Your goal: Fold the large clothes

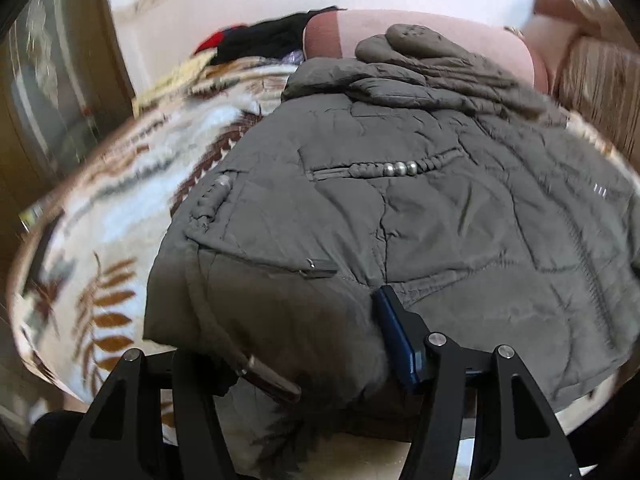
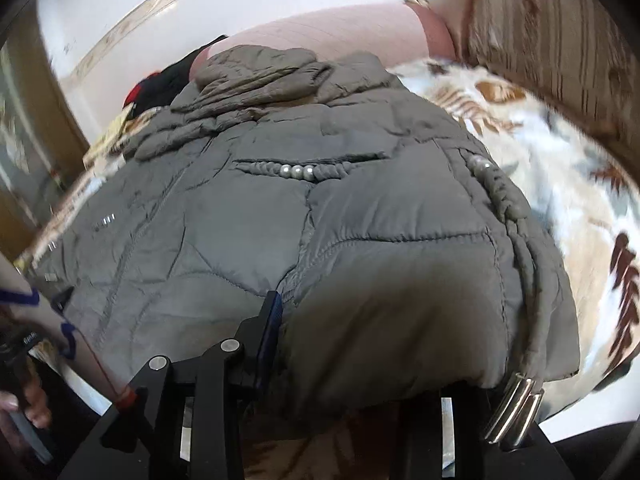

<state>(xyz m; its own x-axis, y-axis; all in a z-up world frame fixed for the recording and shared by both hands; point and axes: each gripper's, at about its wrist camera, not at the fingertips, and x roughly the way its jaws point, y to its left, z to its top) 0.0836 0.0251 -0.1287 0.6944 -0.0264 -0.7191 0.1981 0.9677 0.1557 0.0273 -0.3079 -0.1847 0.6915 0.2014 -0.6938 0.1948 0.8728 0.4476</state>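
Grey quilted jacket, lying spread on a bed over a leaf-patterned blanket, hood end bunched toward the pink headboard and hem nearest both cameras. The left tongs are gripping the hem at the jacket's left corner: 1 blue-padded finger is pressing on top of the fabric while the other is hiding beneath a puffed fold, so the jaws are standing closed on the padding. The right tongs are gripping the hem at the opposite corner in the same way, with 1 blue pad showing on top and the second finger buried under the bulge. Taking both lower corners is keeping the hem level, which, as a judgement, is preparing a lift of the bottom edge toward the hood for a crosswise fold. 3 pearl beads are decorating the pocket trim, and the drawstring's metal toggles are dangling off the hem beside the right tongs, where they could snag. A dark garment pile is sitting beyond the jacket, well apart.
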